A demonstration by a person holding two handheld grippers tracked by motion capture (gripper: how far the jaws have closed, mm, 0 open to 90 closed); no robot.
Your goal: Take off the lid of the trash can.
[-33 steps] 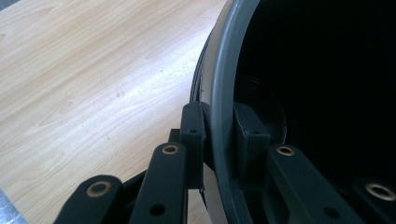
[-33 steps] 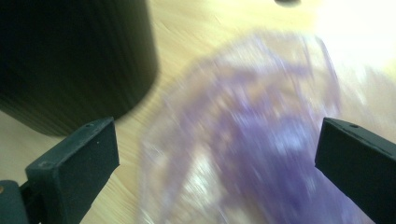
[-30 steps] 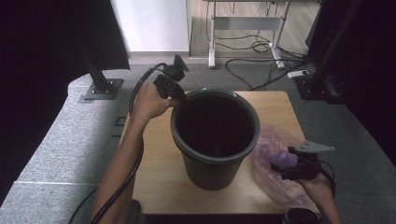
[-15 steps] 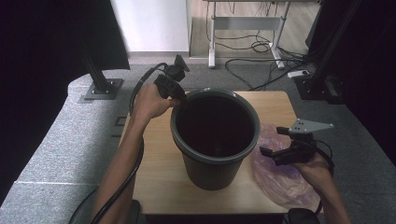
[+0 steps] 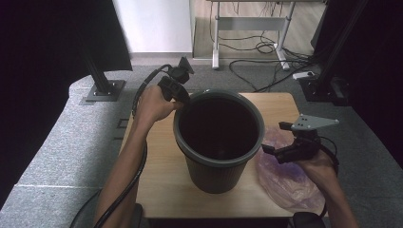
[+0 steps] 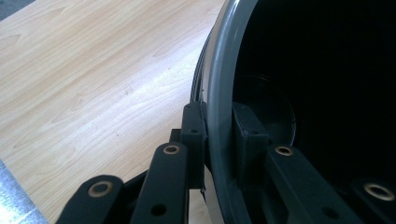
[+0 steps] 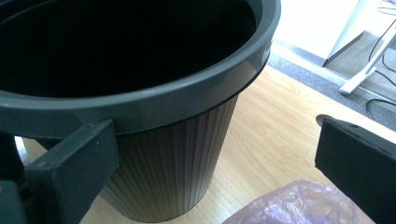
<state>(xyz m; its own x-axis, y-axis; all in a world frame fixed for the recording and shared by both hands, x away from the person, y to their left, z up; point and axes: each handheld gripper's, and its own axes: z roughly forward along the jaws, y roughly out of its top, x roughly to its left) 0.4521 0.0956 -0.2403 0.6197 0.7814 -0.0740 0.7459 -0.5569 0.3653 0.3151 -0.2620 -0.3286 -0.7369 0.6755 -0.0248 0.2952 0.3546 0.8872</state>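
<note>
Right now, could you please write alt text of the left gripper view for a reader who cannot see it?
The left gripper is shut on the grey rim of a dark bin, one black jaw outside and one inside. Left of the bin lies a light wooden table; the bin's inside is dark.

No readable text, labels, brands, numbers or signs anywhere
</note>
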